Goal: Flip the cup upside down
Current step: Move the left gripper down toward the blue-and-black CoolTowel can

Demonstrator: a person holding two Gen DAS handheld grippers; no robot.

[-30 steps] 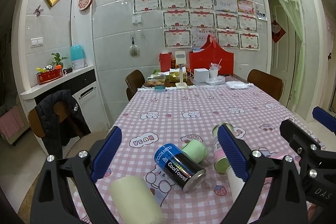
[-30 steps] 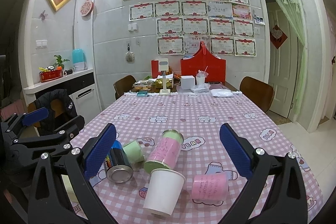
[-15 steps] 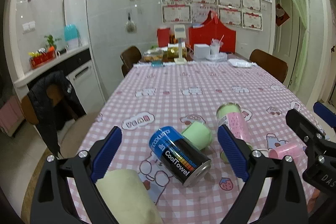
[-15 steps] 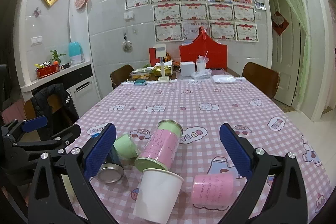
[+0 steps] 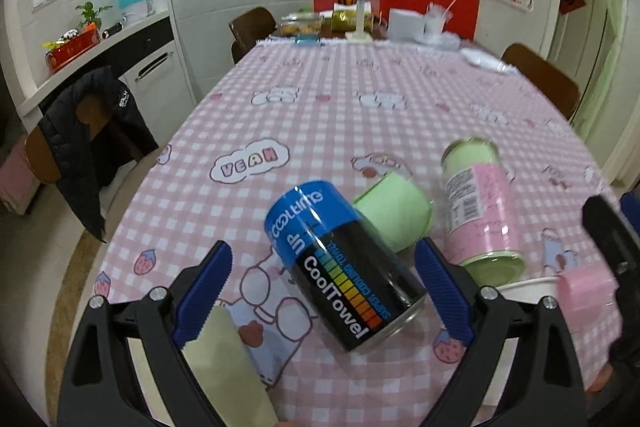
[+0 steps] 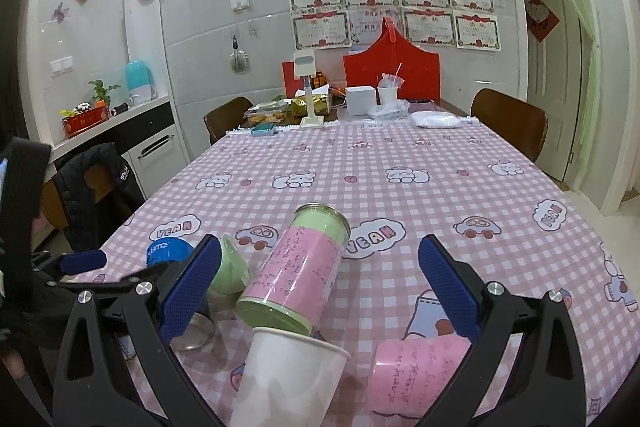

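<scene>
A: Since a second ago the left gripper [image 5: 322,289] has dipped toward the table [image 5: 360,107] and closed in on the blue-and-black CoolTowel can [image 5: 344,267], which now lies between its wide-spread jaws, untouched. The right gripper [image 6: 318,287] has tilted down too.

B: And its jaws?

A: Gaping as well, gripping nothing. The white paper cup [image 6: 286,379] stands mouth-up at 6 o'clock in the right wrist view, below the blue fingers [image 6: 192,291].

B: What surrounds it?

A: The pink-and-green tin [image 6: 298,277] lies on its side at 12 o'clock from the cup, its near end seemingly touching the rim. A pink cup [image 6: 416,373] lies on its side at 3 o'clock, just beside. A green cup [image 6: 230,269] lies on its side at 10 o'clock, beside the can.

B: Anything smaller?

A: A pale yellow cup [image 5: 224,367] sits at 7 o'clock in the left wrist view, partly behind that gripper's left finger.
</scene>
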